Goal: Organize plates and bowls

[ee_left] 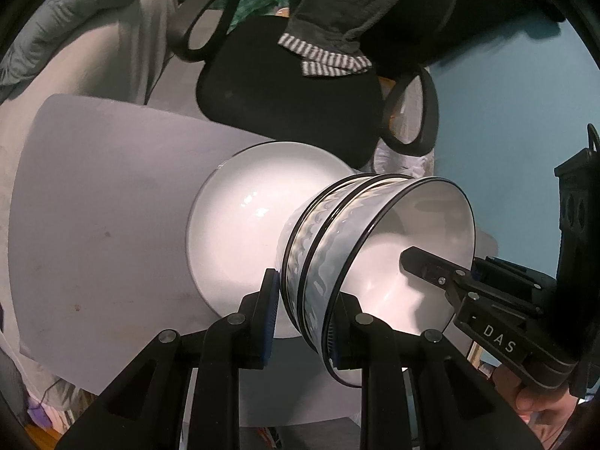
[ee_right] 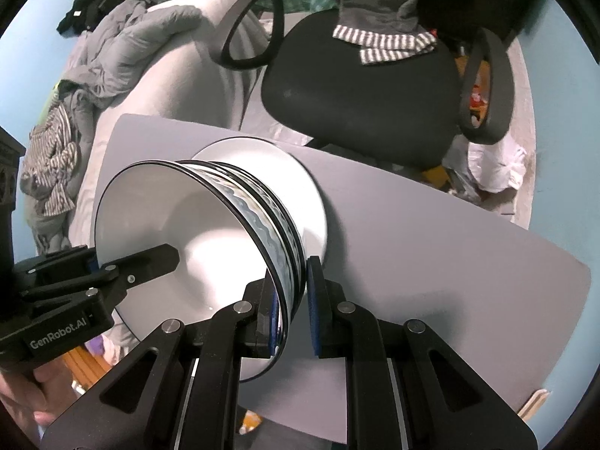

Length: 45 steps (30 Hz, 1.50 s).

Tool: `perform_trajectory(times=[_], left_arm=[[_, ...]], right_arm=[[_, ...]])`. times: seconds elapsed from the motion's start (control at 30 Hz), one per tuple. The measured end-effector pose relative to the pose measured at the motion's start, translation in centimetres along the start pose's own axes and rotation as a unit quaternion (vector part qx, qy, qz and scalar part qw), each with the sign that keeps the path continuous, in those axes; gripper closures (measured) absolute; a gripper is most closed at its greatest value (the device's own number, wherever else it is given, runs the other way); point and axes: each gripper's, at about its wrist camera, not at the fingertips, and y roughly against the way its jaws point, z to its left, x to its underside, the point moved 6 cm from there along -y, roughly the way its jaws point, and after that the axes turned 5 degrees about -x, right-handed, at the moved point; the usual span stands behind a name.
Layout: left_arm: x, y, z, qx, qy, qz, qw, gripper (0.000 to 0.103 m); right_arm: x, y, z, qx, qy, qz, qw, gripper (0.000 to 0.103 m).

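- My left hand-held gripper (ee_left: 304, 318) is closed over the near rim of the stacked bowls (ee_left: 375, 262), one finger inside the top bowl and one outside the wall; its jaws are only as far apart as the nested walls force them.
- My right hand-held gripper (ee_right: 290, 311) pinches the opposite rim of the same stack in the same way, one pad inside and one outside.
- The bowls, two nested at least by the double black rim, sit on the white plate (ee_left: 240, 217), which lies near the middle of the grey counter (ee_left: 93, 206).
- I judge the stacking largely done: bowls are nested and resting on the plate. What remains looks like settling or shifting the stack.
- Beyond the far edge of the counter stands a black office chair (ee_right: 360, 93).
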Motion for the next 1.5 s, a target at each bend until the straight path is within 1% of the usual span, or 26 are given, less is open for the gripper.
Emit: perform_trajectory(times=[0.13,0.27,0.53,0.73,1.0,1.17,1.23,1.3,1.33,1.4,1.43,1.47,1.5], left_arm=[[-0.4,-0.6,1.5,-0.001,0.006,0.008,0.9999,0.081],[-1.0,-1.7,1.9,-0.008,0.005,0.014,0.9999,0.081],[-1.5,-2.9,2.3,-0.003,0.003,0.033,0.9994,0.081],[-1.4,-3.6,2.5,-0.01,0.002,0.046,0.9989,0.081],[-1.5,-3.5,2.2,-0.014,0.005,0.042,0.999,0.081],[-1.5,-3.4,2.1,-0.015,-0.006,0.038,0.9992,0.081],[-1.4,-3.3,2.1,-0.01,-0.003,0.035,0.9993,0.079],[-1.3,-3.2,2.3,-0.007,0.003,0.03,0.9995,0.071],[-1.3,-3.0,2.4,-0.015,0.005,0.025,0.9996,0.068],[-1.3,-2.6,2.7,-0.035,0.002,0.011,0.9993,0.052],[-1.3,-2.5,2.9,-0.045,-0.001,0.005,0.999,0.049],[-1.2,-2.2,3.1,-0.056,-0.003,-0.005,0.9984,0.045],[-1.1,-2.0,3.3,-0.063,-0.003,-0.011,0.9979,0.041]], right_arm=[[-0.4,-1.3,1.0,0.0,0.002,0.01,1.0,0.089],[-0.6,-2.4,1.6,0.002,0.002,0.02,1.0,0.089],[-1.2,-3.4,1.3,0.003,-0.015,0.032,0.999,0.089],[-1.1,-4.1,1.3,0.001,-0.02,0.04,0.999,0.089],[-1.4,-4.4,1.3,0.001,-0.021,0.044,0.999,0.089],[-1.4,-4.5,1.5,0.005,-0.019,0.046,0.999,0.089],[-1.3,-4.5,1.5,0.003,-0.018,0.045,0.999,0.088],[-1.2,-4.5,1.4,-0.001,-0.023,0.045,0.999,0.087],[-1.1,-4.5,1.4,-0.002,-0.023,0.045,0.999,0.087],[-1.1,-4.4,1.3,-0.001,-0.022,0.042,0.999,0.085],[-1.1,-4.3,1.3,0.005,-0.021,0.038,0.999,0.081],[-1.1,-4.2,1.2,0.013,-0.019,0.033,0.999,0.073],[-1.0,-4.0,1.0,0.018,-0.016,0.028,0.999,0.07]])
